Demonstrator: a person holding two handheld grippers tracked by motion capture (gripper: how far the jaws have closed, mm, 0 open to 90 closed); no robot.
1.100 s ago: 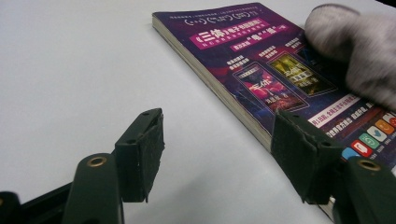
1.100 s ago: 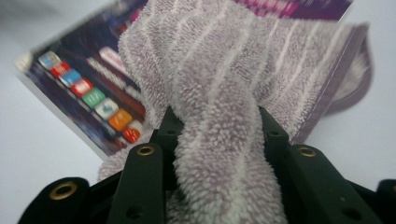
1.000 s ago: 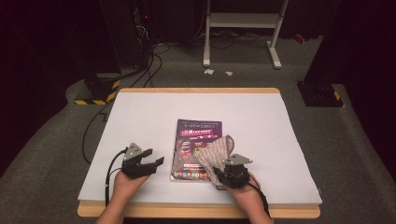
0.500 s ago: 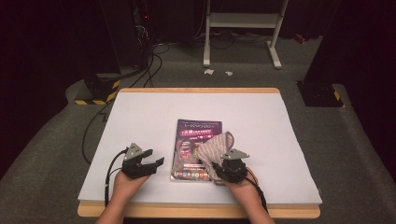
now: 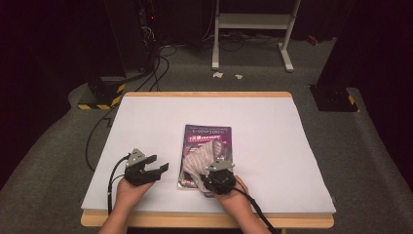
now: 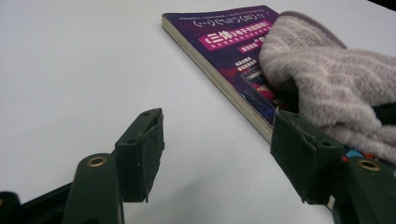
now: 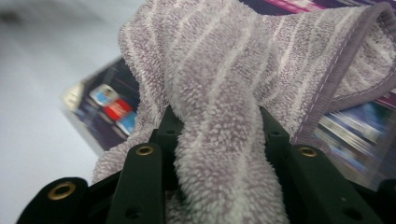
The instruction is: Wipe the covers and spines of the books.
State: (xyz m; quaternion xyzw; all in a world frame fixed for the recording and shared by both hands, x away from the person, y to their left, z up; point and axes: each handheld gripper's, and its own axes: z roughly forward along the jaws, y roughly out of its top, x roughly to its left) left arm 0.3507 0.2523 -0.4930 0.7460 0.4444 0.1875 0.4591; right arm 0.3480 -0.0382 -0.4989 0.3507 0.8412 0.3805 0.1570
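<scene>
towel point(image 5: 199, 158) is lying bunched on the book point(image 5: 207, 139), right gripper point(image 5: 214, 180) clamping it, wiping underway, cover partly done; left gripper point(image 5: 158, 168) is waiting beside, jaws apart, empty.

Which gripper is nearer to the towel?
Right. The right gripper has its jaws shut on the towel over the book. The left gripper sits on the table beside the book, jaws open, apart from the towel.
</scene>
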